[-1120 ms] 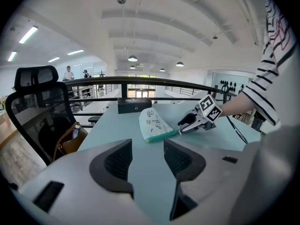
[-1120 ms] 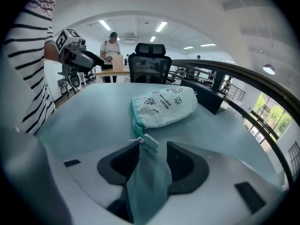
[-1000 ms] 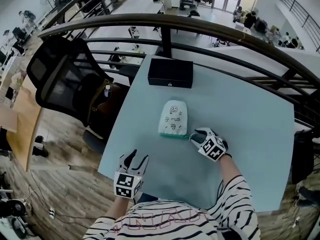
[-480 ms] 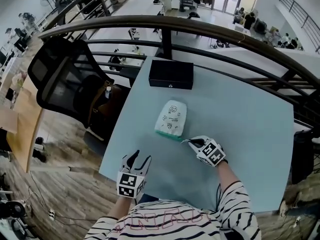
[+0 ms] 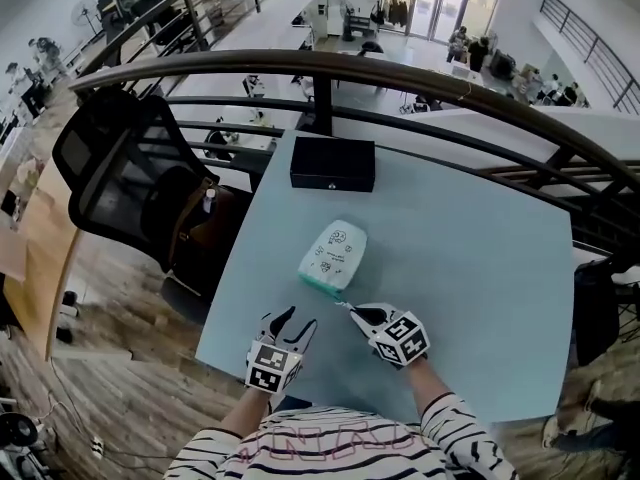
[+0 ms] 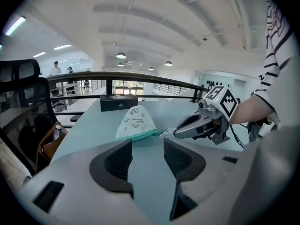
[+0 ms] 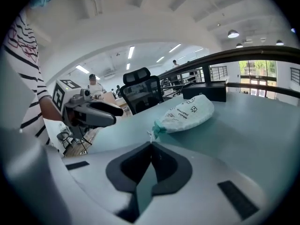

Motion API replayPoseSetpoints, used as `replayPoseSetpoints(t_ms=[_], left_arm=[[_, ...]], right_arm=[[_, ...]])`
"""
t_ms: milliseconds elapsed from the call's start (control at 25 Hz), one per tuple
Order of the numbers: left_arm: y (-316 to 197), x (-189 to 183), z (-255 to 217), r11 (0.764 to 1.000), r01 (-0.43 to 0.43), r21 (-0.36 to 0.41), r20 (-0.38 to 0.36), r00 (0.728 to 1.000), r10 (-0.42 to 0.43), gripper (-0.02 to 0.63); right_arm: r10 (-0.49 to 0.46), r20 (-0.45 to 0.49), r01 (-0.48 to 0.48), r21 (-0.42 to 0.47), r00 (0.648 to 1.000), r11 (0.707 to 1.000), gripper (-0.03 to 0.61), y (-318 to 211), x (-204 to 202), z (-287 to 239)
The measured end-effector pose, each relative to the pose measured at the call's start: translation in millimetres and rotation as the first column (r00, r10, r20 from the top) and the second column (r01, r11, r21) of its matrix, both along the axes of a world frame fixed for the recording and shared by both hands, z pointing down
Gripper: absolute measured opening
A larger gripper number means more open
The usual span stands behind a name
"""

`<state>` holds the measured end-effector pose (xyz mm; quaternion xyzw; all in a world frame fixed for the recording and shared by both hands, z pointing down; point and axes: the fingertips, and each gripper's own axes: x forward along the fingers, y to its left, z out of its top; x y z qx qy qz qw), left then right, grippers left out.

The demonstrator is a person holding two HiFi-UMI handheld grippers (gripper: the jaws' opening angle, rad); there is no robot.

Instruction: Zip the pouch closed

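Pale blue desk [image 5: 480, 268] carries the pouch [image 5: 332, 253], which lies flat just ahead of both tools with its teal zip edge facing them. We have the right tool [image 5: 352, 309] pinched shut on the small white zip pull [image 7: 150, 136] at the pouch's near corner. The left tool [image 5: 298, 321] hangs beside it, jaws apart and empty, not yet bracing the fabric. We judge the grip made and the stroke left; how much of the zip is joined we cannot tell. Beyond the pouch sits a black box [image 5: 332, 164], then a curved railing [image 5: 400, 73], with an office chair [image 5: 130, 168] out past the left tool.
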<state>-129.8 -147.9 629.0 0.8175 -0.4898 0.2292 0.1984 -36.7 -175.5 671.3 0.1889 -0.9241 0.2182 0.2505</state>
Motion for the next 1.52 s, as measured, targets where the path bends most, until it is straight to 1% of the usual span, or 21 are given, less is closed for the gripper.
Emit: replayPoseSetpoints(t_ms=[120,240,400,480,560,760,920,1040,1120,1160,1240,1400,1480,1520], left_arm=[[0.4,10.6,4.8,0.998,-0.064,-0.001,-0.016,0.998,0.064,0.191],[3.1,19.1,12.9,0.992,-0.123,-0.002,-0.038,0.992,0.123,0.19],[4.4,30.2,14.9,0.98,-0.197,0.014,-0.11,0.974,0.198,0.192],[8.2,37.0,14.8,0.969,-0.246,0.026,-0.14,0.959,0.247,0.192],[12.7,45.0,15.6,0.955,-0.294,0.033,-0.154,0.943,0.295,0.193],[24.3,67.0,14.4,0.923,-0.383,0.044,-0.214,0.899,0.383,0.195],[32.0,78.7,7.9,0.901,-0.429,0.072,-0.263,0.863,0.432,0.195],[37.6,88.1,6.0,0.887,-0.455,0.078,-0.285,0.843,0.457,0.195],[39.0,91.2,6.4,0.885,-0.459,0.077,-0.288,0.84,0.461,0.192],[38.9,91.8,6.4,0.886,-0.457,0.077,-0.287,0.841,0.459,0.172],[39.0,93.0,6.7,0.888,-0.454,0.078,-0.278,0.845,0.456,0.055],[40.3,96.6,9.8,0.897,-0.438,0.064,-0.232,0.868,0.44,0.052],[40.6,96.4,10.8,0.912,-0.408,0.043,-0.211,0.888,0.407,0.052],[40.4,95.2,11.1,0.922,-0.386,0.03,-0.209,0.9,0.383,0.041]], right_arm=[[0.018,0.034,-0.018,-0.008,0.999,1.0,0.028,14.4,-8.3,-13.9],[0.029,0.046,-0.029,0.003,0.999,1.0,0.028,25.9,-12.3,-23.3],[0.043,0.045,-0.044,0.014,0.998,0.999,0.028,32.6,-11.5,-30.4],[0.05,0.039,-0.051,0.014,0.998,0.999,0.028,37.9,-9.7,-31.6],[0.061,0.034,-0.062,0.016,0.998,0.998,0.028,44.3,-6.8,-32.8],[0.091,0.032,-0.092,0.025,0.995,0.995,0.028,56.3,-1.8,-36.4],[0.11,0.022,-0.111,0.027,0.994,0.993,0.028,64.8,0.3,-36.7],[0.128,0.006,-0.128,0.029,0.992,0.991,0.028,69.6,7.4,-35.4],[0.137,0.0,-0.137,0.033,0.991,0.99,0.028,71.0,10.9,-34.9],[0.141,-0.003,-0.141,0.033,0.99,0.989,0.028,71.7,12.0,-34.8],[0.143,-0.009,-0.142,0.036,0.99,0.989,0.028,74.0,12.8,-34.5],[0.142,-0.03,-0.14,0.048,0.989,0.989,0.028,78.9,12.7,-34.4],[0.143,-0.034,-0.141,0.048,0.989,0.989,0.028,80.9,13.9,-35.8],[0.144,-0.035,-0.142,0.049,0.989,0.989,0.028,81.6,14.9,-37.0]])
